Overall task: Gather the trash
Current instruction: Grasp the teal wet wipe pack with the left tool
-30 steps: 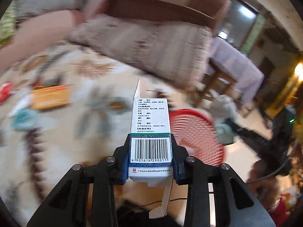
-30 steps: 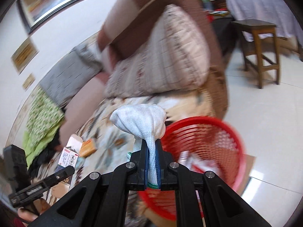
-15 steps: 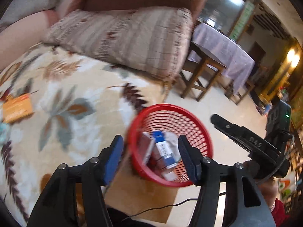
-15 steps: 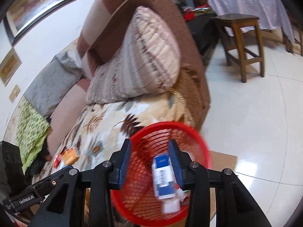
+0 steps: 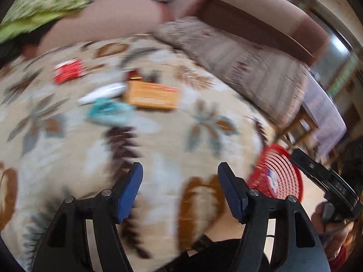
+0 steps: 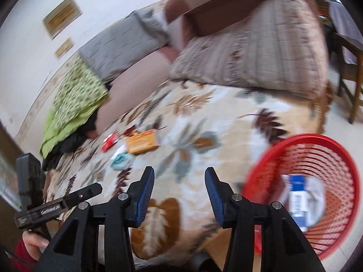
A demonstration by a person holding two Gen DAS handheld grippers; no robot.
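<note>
Both grippers have swung away from the red basket [image 6: 317, 195] toward the leaf-patterned blanket [image 5: 172, 136]. Basket position: at the blanket's right edge, containing a blue-and-white box [image 6: 297, 195] and white scraps. Remaining trash lies well ahead on the blanket: orange box [image 5: 152, 95], red packet [image 5: 68, 70], teal wrapper [image 5: 106, 111], white piece [image 5: 102, 93]. Left gripper [image 5: 180, 181]: jaws spread wide, empty, touching nothing. Right gripper [image 6: 179, 185]: jaws likewise wide apart, empty.
</note>
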